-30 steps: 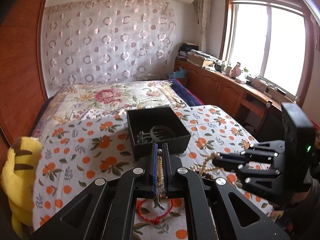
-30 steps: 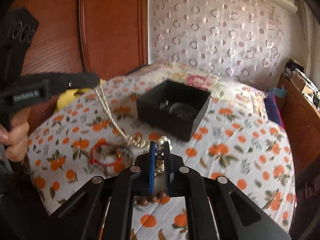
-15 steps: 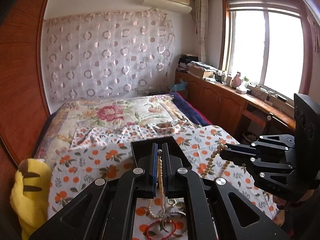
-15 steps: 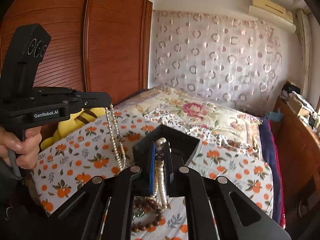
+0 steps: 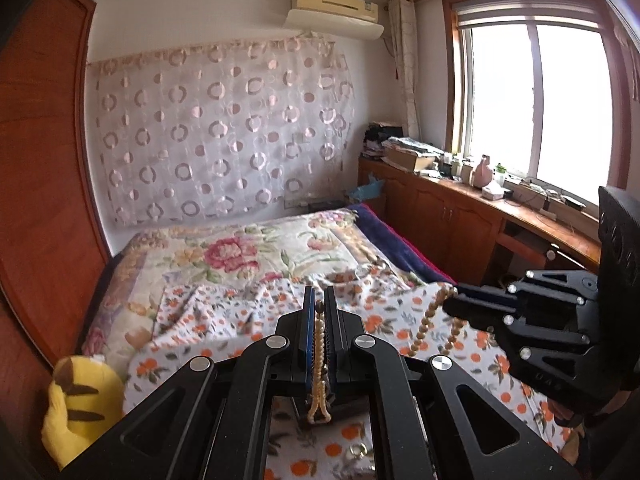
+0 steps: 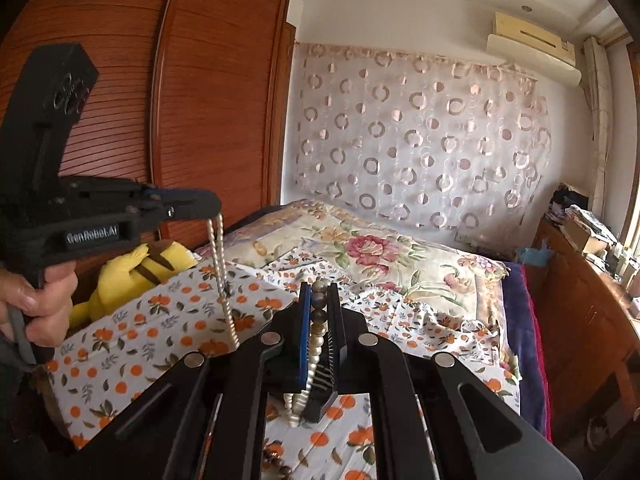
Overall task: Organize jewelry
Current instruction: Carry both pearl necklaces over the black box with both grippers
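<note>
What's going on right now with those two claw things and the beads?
Left gripper shut on pearl strand. Right gripper shut on bead strand. Both strands hanging above the bed. Nothing blocking.

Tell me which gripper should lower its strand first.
Right, probably. The right gripper, shut on the mixed bead strand, has a dark box-like shape directly beneath it. The left gripper, shut on the pearl strand, hangs aside over the bedsheet.
</note>
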